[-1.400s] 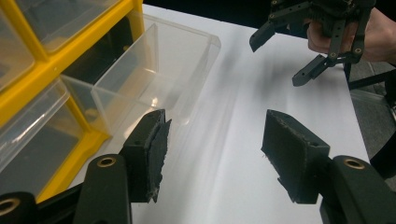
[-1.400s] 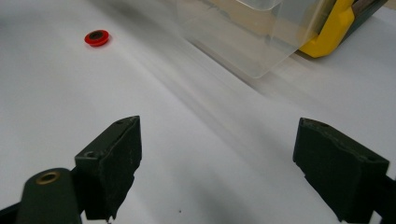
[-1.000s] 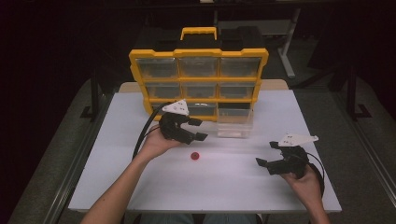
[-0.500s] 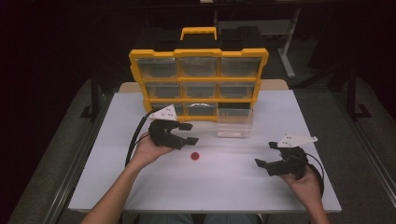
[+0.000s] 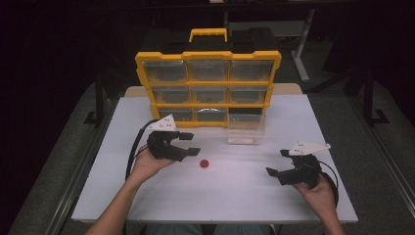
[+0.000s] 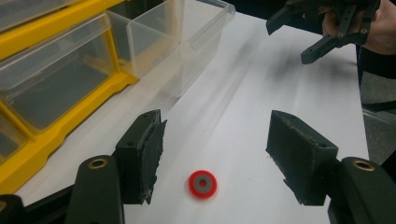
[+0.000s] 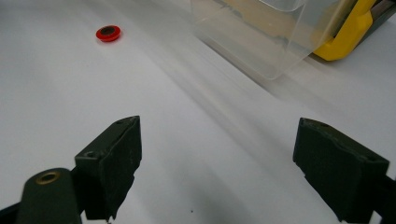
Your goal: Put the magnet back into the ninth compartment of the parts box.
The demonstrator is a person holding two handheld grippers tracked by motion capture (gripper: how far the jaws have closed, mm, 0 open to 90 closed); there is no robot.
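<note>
Nearest the person, the right tool (image 5: 280, 164) hung at about four o'clock on the white rectangular desk (image 5: 235, 196), close to its right edge, jaws spread wide with nothing between them. Bare desk lay open all around it, toward six o'clock and toward the centre.

The left tool (image 5: 195, 143) hovered at about nine o'clock from the centre, its jaws released and standing wide. Since a second ago it had drawn back toward the near edge, away from the cabinet. The small red plastic ring with a grey centre (image 5: 204, 163) lay flat on the desk just to the right of that tool, touched by nothing and unmoved. In the left gripper view the ring (image 6: 202, 184) sat on the desk low between the two black jaws, clear of both pads, a placing the high view did not make plain.

Farther off, a clear plastic drawer bin (image 5: 246, 129) stood pulled out on the desk at about one o'clock. Behind it, at twelve o'clock, the yellow-framed drawer cabinet (image 5: 208, 88) stood upright along the far edge.
</note>
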